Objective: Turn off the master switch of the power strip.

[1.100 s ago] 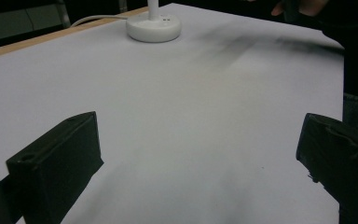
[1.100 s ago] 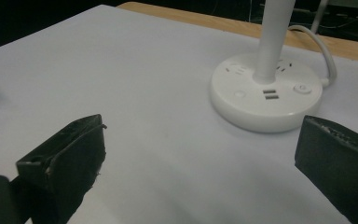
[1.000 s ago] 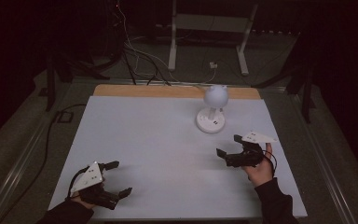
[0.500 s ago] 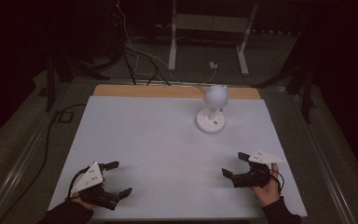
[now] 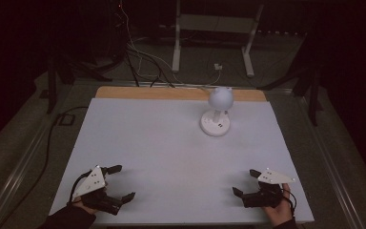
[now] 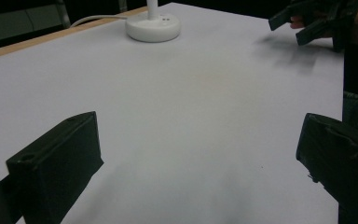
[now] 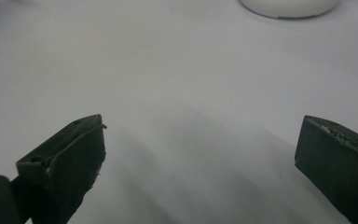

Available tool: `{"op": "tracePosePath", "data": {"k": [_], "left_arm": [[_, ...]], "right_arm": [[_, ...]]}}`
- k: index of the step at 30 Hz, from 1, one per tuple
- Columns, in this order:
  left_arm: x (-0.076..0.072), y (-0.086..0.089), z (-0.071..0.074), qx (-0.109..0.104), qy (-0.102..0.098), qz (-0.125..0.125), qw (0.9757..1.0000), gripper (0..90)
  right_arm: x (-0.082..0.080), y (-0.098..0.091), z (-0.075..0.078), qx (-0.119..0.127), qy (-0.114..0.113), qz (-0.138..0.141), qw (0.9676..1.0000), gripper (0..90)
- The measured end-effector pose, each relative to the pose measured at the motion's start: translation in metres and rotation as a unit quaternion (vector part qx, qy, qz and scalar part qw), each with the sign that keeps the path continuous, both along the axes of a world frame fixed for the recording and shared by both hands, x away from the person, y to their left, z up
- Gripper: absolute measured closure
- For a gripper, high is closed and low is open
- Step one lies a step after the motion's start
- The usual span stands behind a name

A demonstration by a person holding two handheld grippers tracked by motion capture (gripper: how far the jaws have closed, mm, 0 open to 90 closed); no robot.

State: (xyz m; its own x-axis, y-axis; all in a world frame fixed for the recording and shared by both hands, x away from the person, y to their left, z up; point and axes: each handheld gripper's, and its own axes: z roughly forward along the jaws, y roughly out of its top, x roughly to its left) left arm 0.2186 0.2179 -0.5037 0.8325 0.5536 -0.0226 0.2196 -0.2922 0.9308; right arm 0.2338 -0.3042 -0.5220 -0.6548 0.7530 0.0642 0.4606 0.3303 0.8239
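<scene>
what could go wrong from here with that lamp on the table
1. The lamp has a round head on a thin stem over a small base, so a sideways knock from an open gripper might tip it.
2. Its cord runs off the far table edge; snagging it could drag the lamp.
3. Both the left gripper and right gripper sit near the front edge, so any reach is long.

Your lamp [image 5: 216,119] looks like smooth, glossy white plastic; the table [image 5: 162,152] has a matt white top with a wood far edge; your claws are matt black.
</scene>
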Motion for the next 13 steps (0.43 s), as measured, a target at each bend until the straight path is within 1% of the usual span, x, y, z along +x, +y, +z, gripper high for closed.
{"op": "tracePosePath", "data": {"k": [1,3,7,10,13], "left_arm": [[0.0001,0.0003,0.0,0.0,0.001,0.001,1.0,0.4],[0.0005,0.0004,0.0,-0.003,0.002,0.001,1.0,0.4],[0.0007,-0.0005,-0.0005,0.001,0.003,-0.001,1.0,0.4],[0.0007,-0.0004,-0.0004,0.0,0.002,-0.001,1.0,0.4],[0.0009,-0.0007,-0.0006,0.001,0.003,-0.001,1.0,0.4]], "right_arm": [[-0.0004,-0.0011,0.0,-0.001,-0.001,-0.001,1.0,1.4],[0.0002,-0.0019,0.0004,0.005,-0.004,-0.001,1.0,1.4],[0.0032,0.0017,-0.0007,-0.002,-0.004,0.0,1.0,1.4],[0.004,0.0049,-0.0014,-0.007,-0.008,0.006,0.9999,1.4],[0.0046,0.0052,-0.0019,-0.006,-0.006,0.008,0.9999,1.4]]}}
